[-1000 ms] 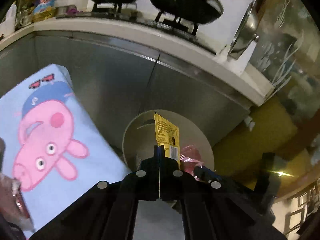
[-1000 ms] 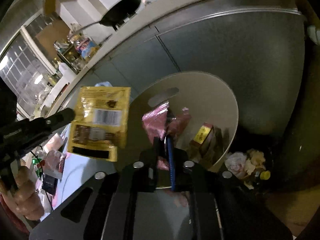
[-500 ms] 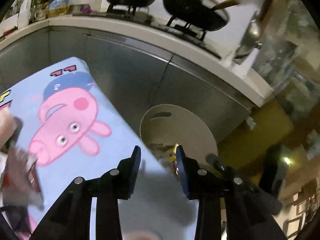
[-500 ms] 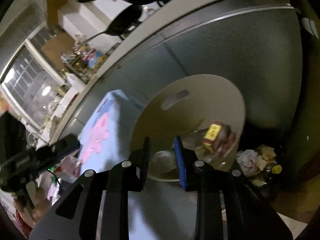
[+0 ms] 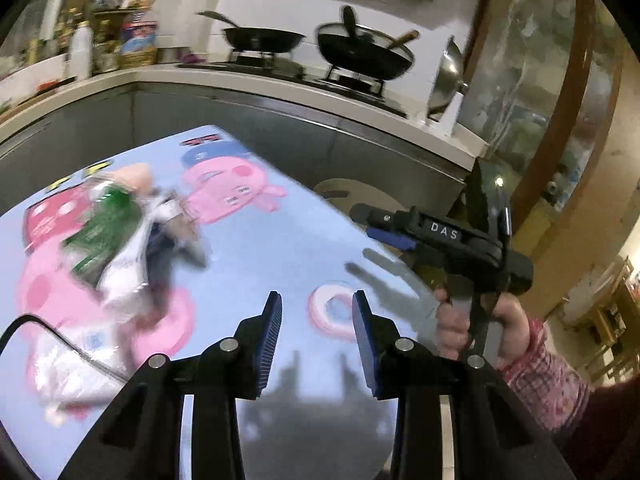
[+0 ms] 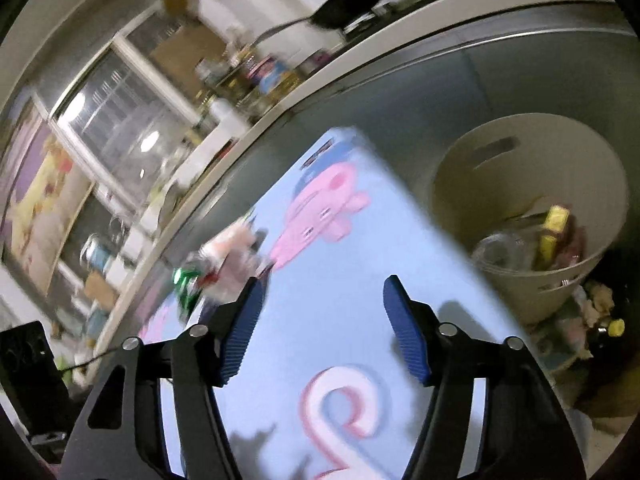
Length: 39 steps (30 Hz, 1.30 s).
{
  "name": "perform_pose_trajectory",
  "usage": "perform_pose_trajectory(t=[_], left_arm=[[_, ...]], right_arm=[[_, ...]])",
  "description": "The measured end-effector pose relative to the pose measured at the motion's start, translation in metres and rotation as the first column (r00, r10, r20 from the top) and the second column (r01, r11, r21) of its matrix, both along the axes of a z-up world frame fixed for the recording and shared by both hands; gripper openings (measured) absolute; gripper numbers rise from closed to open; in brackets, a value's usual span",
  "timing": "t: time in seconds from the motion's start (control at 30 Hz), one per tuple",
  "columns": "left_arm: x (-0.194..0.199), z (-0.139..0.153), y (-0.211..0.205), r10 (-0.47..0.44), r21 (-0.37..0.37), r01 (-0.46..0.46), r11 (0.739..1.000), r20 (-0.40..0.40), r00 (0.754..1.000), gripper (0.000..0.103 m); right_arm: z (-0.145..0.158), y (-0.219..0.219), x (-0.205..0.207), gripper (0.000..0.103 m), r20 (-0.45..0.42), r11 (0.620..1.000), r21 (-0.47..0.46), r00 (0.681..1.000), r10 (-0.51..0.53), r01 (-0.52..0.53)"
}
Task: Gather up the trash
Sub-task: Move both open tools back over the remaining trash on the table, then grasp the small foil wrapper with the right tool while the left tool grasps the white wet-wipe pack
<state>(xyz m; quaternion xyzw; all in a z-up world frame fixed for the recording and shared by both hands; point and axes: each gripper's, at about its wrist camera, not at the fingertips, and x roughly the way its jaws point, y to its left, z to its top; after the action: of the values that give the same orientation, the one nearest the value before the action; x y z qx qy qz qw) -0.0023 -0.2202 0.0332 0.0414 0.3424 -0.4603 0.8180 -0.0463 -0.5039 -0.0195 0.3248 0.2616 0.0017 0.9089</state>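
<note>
With both the left gripper (image 5: 316,320) and the right gripper (image 6: 322,328) empty, the right's jaws having just been opening, we are heading for the wrapper pile (image 5: 120,240) on the blue table (image 5: 280,248), aiming to pinch one wrapper cleanly for the bin (image 6: 500,280).

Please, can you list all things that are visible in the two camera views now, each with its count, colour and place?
table: one, light blue with pink pig cartoons, beside the counter
trash pile: one blurred heap, green and white, on the table
bin: one, beige, past the table's end, holding wrappers
floor trash: a few pieces, beside the bin
pans: two, black, on the stove
counter: one, white top, grey doors
left gripper: open, empty
right gripper: jaws just been opening, empty
hand: one, holding the right gripper
</note>
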Motion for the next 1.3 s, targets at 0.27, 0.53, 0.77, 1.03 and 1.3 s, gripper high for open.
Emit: perform_pose_trajectory(t=[0.27,0.53,0.77,1.03,1.3], left_arm=[[0.038,-0.004,0.093,0.253,-0.025,-0.254,0.967,-0.019,0.967,0.036],[0.064,-0.009,0.135,0.364,-0.040,-0.365,0.930,-0.036,0.931,0.036],[0.072,-0.022,0.153,0.411,-0.002,-0.412,0.911,-0.037,0.911,0.051],[0.080,-0.029,0.163,0.415,0.063,-0.414,0.908,0.008,0.910,0.074],[0.091,-0.030,0.107,0.070,0.214,-0.113,0.970,0.198,0.978,0.097]], right_arm=[[0.013,0.090,0.051,0.054,-0.051,0.974,-0.139,0.983,0.174,-0.179],[0.016,0.139,0.111,0.055,-0.125,0.943,-0.234,0.969,0.214,-0.238],[0.004,0.133,0.139,0.023,-0.157,0.961,-0.181,0.971,0.181,-0.208],[0.018,0.113,0.101,0.001,-0.064,0.984,-0.151,0.995,0.082,-0.091],[0.005,0.081,0.042,0.001,-0.013,0.987,0.129,0.995,0.097,-0.095]])
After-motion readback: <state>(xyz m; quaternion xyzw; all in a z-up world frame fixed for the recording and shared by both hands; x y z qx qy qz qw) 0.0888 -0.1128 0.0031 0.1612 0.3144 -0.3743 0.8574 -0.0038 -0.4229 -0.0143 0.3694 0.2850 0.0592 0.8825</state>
